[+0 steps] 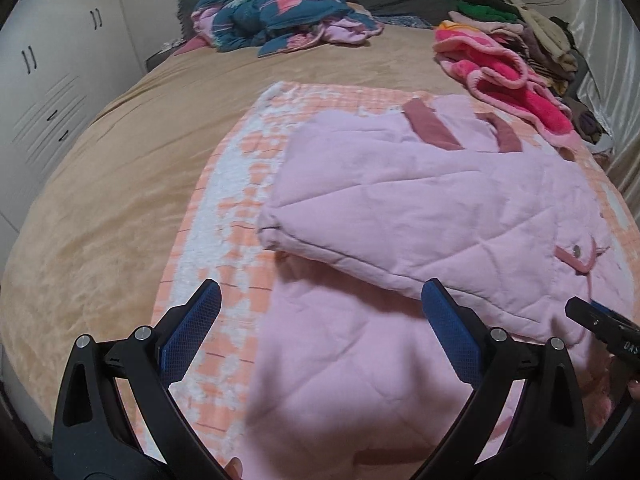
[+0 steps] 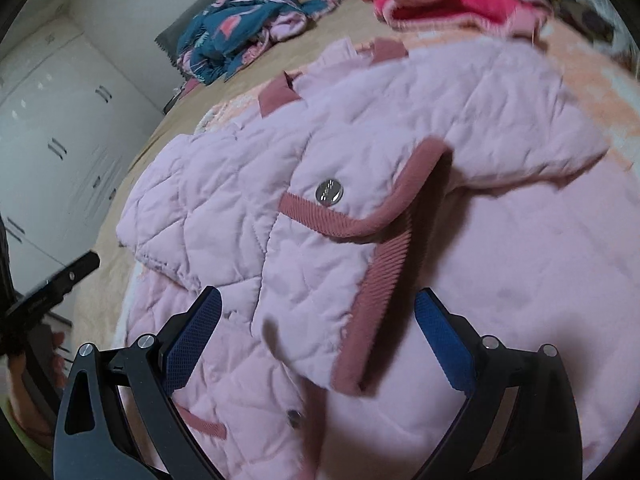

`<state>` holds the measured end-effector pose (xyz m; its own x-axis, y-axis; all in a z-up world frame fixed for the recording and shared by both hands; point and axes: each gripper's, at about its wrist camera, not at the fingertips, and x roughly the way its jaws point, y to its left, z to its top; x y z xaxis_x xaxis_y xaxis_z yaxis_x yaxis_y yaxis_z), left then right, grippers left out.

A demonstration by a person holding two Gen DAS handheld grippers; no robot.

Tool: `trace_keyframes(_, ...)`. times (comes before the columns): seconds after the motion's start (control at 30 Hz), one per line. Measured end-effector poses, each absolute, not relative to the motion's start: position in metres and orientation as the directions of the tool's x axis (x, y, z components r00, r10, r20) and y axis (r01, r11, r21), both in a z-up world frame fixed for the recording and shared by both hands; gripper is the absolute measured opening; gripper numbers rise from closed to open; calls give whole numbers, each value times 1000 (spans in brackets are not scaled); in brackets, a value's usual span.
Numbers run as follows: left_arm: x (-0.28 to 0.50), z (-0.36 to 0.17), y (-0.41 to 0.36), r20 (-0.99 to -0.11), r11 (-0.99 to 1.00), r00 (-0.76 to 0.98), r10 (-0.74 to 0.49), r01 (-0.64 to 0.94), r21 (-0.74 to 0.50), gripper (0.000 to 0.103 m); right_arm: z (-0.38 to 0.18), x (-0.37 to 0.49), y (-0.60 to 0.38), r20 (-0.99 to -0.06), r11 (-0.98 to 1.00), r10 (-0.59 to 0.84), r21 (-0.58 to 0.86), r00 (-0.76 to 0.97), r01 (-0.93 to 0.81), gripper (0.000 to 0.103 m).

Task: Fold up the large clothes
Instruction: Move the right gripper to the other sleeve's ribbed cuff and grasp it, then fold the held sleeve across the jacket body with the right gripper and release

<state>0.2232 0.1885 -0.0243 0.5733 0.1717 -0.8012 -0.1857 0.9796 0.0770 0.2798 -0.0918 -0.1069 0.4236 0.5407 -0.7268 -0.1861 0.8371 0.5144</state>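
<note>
A pale pink quilted jacket (image 1: pixel 420 208) with dusty-rose trim lies partly folded on an orange-and-white checked blanket (image 1: pixel 240 184) on the bed. My left gripper (image 1: pixel 320 308) hovers open over the jacket's near left part, nothing between its blue pads. My right gripper (image 2: pixel 318 316) is open just above the jacket (image 2: pixel 360 160), over a rose-edged flap with a metal snap button (image 2: pixel 329 192). The right gripper's tip (image 1: pixel 592 316) shows at the right edge of the left wrist view. The left gripper's tip (image 2: pixel 68 272) shows at the left of the right wrist view.
A tan bedspread (image 1: pixel 120 184) covers the bed. A teal flamingo-print bundle (image 1: pixel 276 12) lies at the headboard. A hot-pink fleece garment (image 1: pixel 508 76) and a heap of dark clothes (image 1: pixel 532 28) sit at the far right. White wardrobe doors (image 1: pixel 48 80) stand to the left.
</note>
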Motion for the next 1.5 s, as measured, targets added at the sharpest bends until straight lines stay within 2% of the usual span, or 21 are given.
trace_keyframes(0.03, 225, -26, 192, -804, 978, 568, 176, -191, 79, 94, -109, 280, -91, -724, 836, 542, 517, 426, -184, 96)
trace_keyframes(0.07, 225, -26, 193, -805, 978, 567, 176, -193, 79, 94, -110, 281, -90, -722, 837, 538, 518, 435, -176, 87)
trace_keyframes(0.1, 226, -27, 194, -804, 977, 567, 179, -196, 79, 94, -111, 281, -93, -726, 849, 514, 508, 457, -147, 70)
trace_keyframes(0.13, 227, -27, 195, -805, 977, 565, 182, -200, 81, 94, -111, 282, -95, -725, 851, 506, 507, 468, -134, 62)
trace_keyframes(0.17, 228, -27, 196, -805, 976, 565, 182, -200, 80, 94, -110, 282, -98, -707, 840, 521, 524, 479, -140, 48)
trace_keyframes(0.2, 229, -27, 196, -805, 976, 564, 183, -203, 80, 94, -106, 282, -100, -692, 834, 531, 529, 488, -157, 31)
trace_keyframes(0.23, 231, -27, 196, -806, 976, 564, 182, -204, 78, 94, -100, 280, -100, -679, 835, 533, 518, 505, -186, 27)
trace_keyframes(0.27, 231, -26, 196, -805, 976, 566, 180, -203, 75, 94, -91, 278, -101, -661, 835, 536, 504, 525, -219, 15)
trace_keyframes(0.3, 232, -25, 195, -803, 976, 568, 179, -205, 73, 94, -79, 276, -101, -630, 829, 549, 491, 549, -267, 12)
trace_keyframes(0.43, 237, -20, 192, -799, 977, 577, 172, -205, 62, 94, -24, 265, -99, -519, 817, 577, 369, 630, -443, 10)
trace_keyframes(0.57, 241, -14, 187, -797, 980, 587, 140, -198, 27, 94, 31, 263, -105, -446, 813, 577, 229, 684, -536, 9)
trace_keyframes(0.93, 250, -1, 173, -784, 984, 610, 114, -176, 6, 94, 100, 304, -145, -387, 835, 536, 108, 751, -540, 8)
trace_keyframes(1.2, 253, 3, 182, -777, 981, 619, 114, -192, -9, 94, 93, 327, -161, -403, 865, 476, 55, 782, -499, 8)
trace_keyframes(1.5, 260, 0, 197, -790, 973, 606, 97, -225, -53, 94, 33, 350, -176, -509, 906, 404, 108, 760, -409, 8)
